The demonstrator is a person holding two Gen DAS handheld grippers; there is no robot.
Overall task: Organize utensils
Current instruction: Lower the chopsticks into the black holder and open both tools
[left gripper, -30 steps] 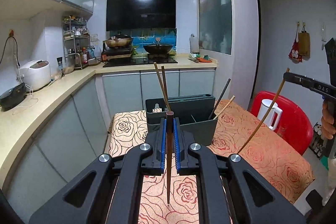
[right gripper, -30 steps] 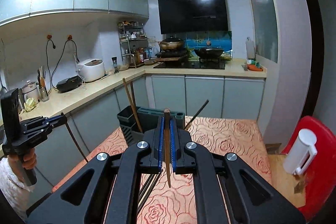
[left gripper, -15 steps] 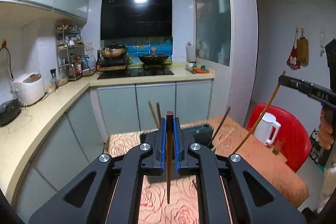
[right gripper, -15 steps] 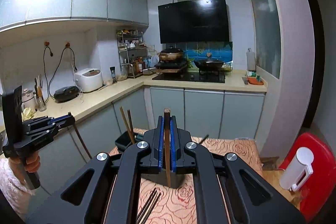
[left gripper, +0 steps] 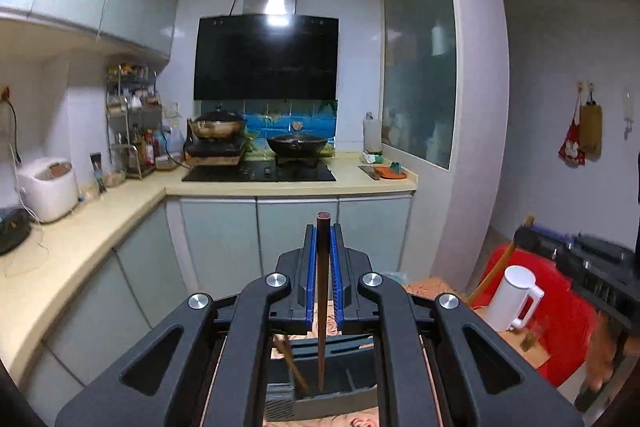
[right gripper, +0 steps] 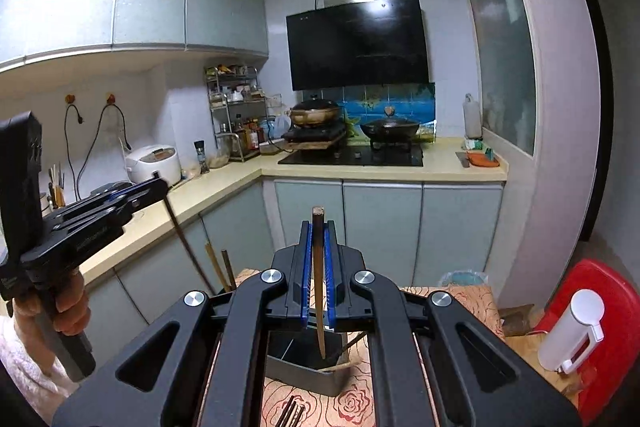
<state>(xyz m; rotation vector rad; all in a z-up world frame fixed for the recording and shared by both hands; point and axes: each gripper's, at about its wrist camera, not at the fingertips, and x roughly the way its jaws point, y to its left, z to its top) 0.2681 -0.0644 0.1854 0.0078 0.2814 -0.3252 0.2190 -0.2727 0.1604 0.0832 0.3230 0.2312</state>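
**Two chopsticks held over the holder**

I have a chopstick in each gripper. The left gripper [left gripper: 322, 259] has its blue pads pressed together on a dark chopstick [left gripper: 321, 307] that hangs almost upright, tip down. The right gripper [right gripper: 316, 259] pinches a paler chopstick [right gripper: 318, 291] the same way.

I judge this to be the drop-in step. Both tips hang over the dark grey utensil holder [right gripper: 304, 367] on the rose-patterned tablecloth [right gripper: 352, 399]. From the left wrist view the dark tip sits over an open compartment of the holder [left gripper: 332, 387], beside a chopstick already leaning inside. The next move calls for lowering each tip into a compartment, keeping the stick upright, then spreading the jaws.

What could get in the way: the chopsticks already standing in the holder lean outward and may catch an incoming tip, and the two grippers are near each other above the same box. More loose chopsticks [right gripper: 293, 413] lie on the cloth in front of the holder, not yet sorted. A white kettle [right gripper: 572, 331] on a red stool [right gripper: 608, 291] stands well clear to the right.
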